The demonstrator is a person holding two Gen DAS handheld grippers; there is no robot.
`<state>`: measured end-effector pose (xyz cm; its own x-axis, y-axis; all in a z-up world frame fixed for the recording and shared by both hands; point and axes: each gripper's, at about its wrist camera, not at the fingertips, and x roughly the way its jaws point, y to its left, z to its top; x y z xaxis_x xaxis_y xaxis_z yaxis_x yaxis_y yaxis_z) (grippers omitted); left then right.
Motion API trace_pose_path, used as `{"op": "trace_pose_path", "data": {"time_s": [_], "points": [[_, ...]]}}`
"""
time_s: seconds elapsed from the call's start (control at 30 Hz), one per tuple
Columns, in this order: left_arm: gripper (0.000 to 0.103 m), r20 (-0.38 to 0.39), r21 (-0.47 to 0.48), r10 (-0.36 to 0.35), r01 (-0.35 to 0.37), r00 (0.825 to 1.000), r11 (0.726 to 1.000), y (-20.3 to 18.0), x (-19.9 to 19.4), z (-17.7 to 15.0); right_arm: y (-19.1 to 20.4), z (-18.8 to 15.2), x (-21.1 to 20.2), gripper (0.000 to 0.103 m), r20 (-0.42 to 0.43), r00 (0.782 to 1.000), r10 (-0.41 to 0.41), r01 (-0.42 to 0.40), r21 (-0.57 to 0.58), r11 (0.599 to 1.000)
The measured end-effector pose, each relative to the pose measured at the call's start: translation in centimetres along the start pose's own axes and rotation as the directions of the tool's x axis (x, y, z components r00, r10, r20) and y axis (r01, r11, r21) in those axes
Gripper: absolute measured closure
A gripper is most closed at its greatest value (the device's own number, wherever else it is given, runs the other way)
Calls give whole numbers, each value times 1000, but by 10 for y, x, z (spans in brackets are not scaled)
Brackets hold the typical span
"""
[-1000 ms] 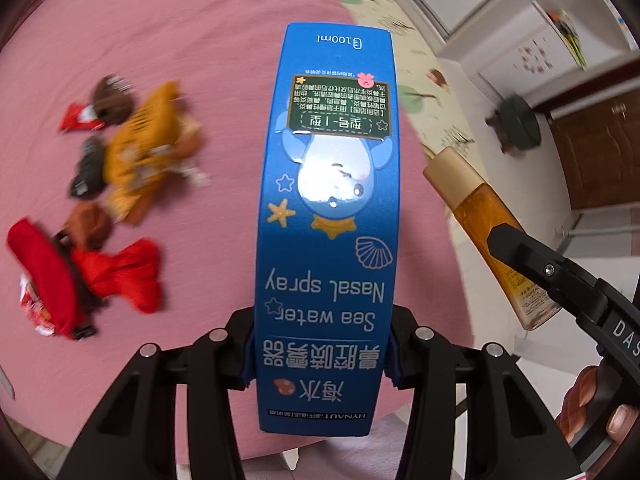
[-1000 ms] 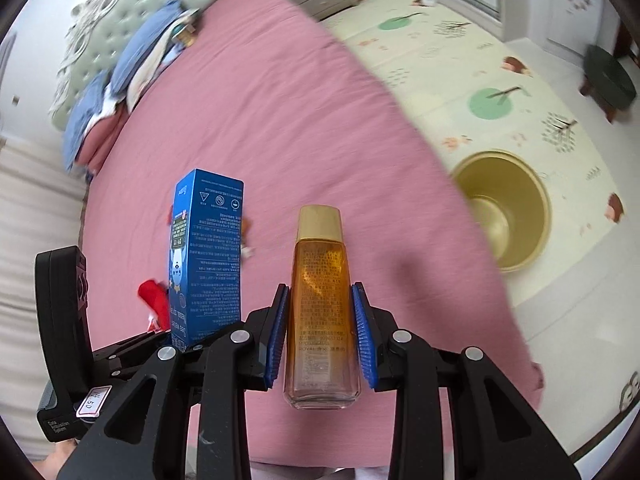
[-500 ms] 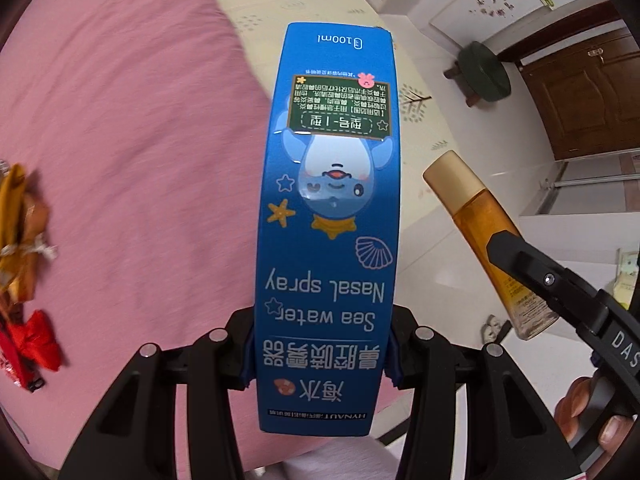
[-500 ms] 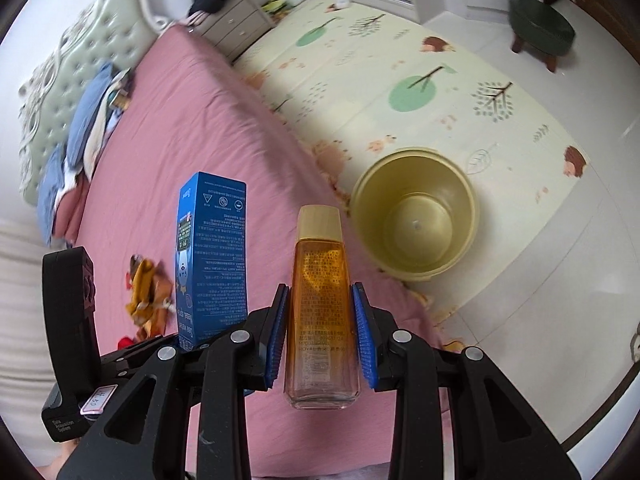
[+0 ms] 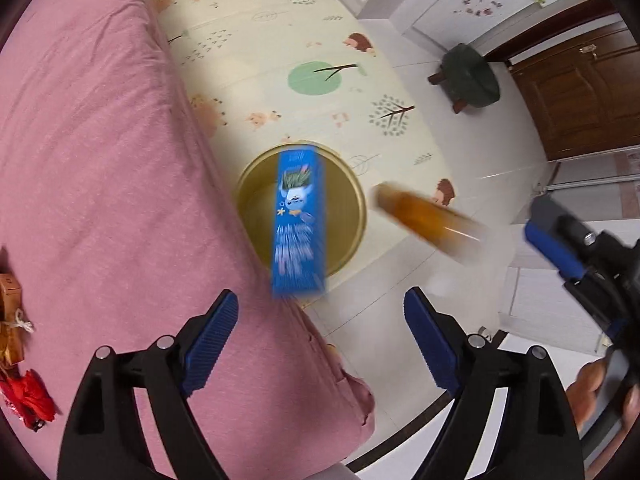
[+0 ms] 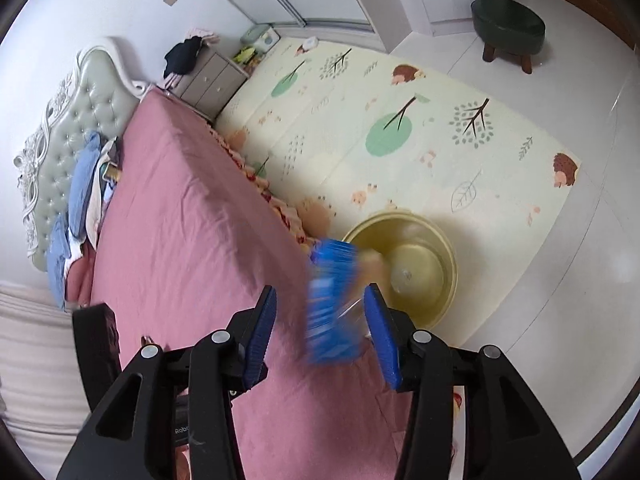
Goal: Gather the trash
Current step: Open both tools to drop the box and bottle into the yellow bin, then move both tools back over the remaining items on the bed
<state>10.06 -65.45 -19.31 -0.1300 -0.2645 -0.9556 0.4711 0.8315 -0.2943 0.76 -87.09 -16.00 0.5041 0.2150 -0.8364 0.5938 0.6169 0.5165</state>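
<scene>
Holding both tools out past the corner of the bed [image 5: 100,160], we have the left gripper [image 5: 320,340] spread wide with nothing between its ribbed blue pads, and the right gripper [image 6: 322,334] likewise parted and empty, so that what we carried can fall toward the gold bin [image 5: 356,196] standing on the floor just beside the mattress. The blue carton [image 5: 299,220], a long flat-sided cardboard box with a glossy printed cartoon face, hangs in the air in front of the left gripper, streaked by motion and lined up over the bin's round mouth. The amber bottle [image 5: 428,220], a slim translucent one that looks like plastic with a pale cap, is airborne to the right of the bin's rim in the left view; in the right view it is so smeared behind the carton that we can only guess its tilt. The bin is smooth, metallic-looking and, as far as we see, bare inside. We judge the bottle's line the less certain of the two. More trash waits at the far left on the soft pink sheet: a crumpled red wrapper [image 5: 24,400] and something brown tied with string [image 5: 10,320]. The foam play mat [image 5: 320,40] under the bin is printed with trees and hedgehogs.
</scene>
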Motion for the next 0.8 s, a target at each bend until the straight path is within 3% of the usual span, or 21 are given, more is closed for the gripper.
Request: {"op": "trace_pose_path", "data": {"time_s": [0.2, 0.4, 0.8], "points": [[18, 21, -25, 14, -14, 1000, 1000, 18, -16, -3, 7, 1, 4, 57, -22, 1000, 19, -19, -8, 1000], [18, 48, -48, 30, -27, 998, 998, 37, -41, -21, 35, -19, 12, 57, -63, 997, 37, -40, -54, 998], [18, 110, -184, 68, -47, 992, 982, 119, -80, -88, 130, -84, 27, 57, -164, 984, 74, -111, -232, 966]]}}
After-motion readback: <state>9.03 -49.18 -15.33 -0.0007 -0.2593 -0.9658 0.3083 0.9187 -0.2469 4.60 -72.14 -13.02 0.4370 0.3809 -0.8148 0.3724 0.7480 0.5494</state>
